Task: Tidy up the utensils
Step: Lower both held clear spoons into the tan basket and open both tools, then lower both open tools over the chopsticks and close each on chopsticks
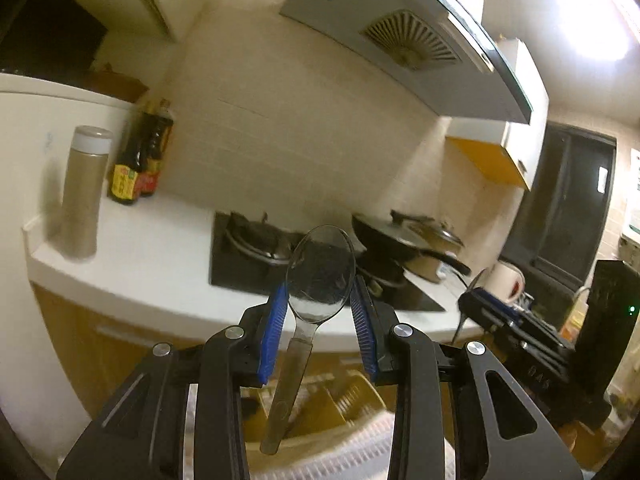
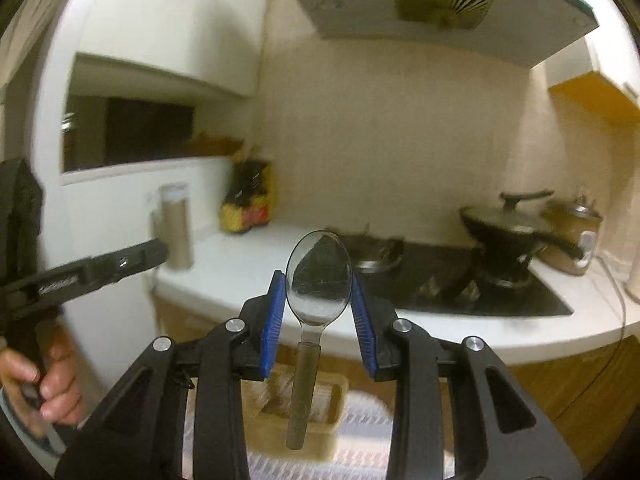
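Note:
My left gripper is shut on a steel spoon, its blue pads pinching the bowl; the handle hangs down toward a tan utensil tray below. My right gripper is shut on a second steel spoon, held the same way, bowl up and handle down over the tan tray. Both are held in the air in front of the kitchen counter. The right gripper shows at the right of the left wrist view. The left gripper shows at the left of the right wrist view, held by a hand.
A white counter carries a black gas hob, a lidded black pan, a rice cooker, sauce bottles and a tall canister. A range hood hangs above. A striped white cloth lies under the tray.

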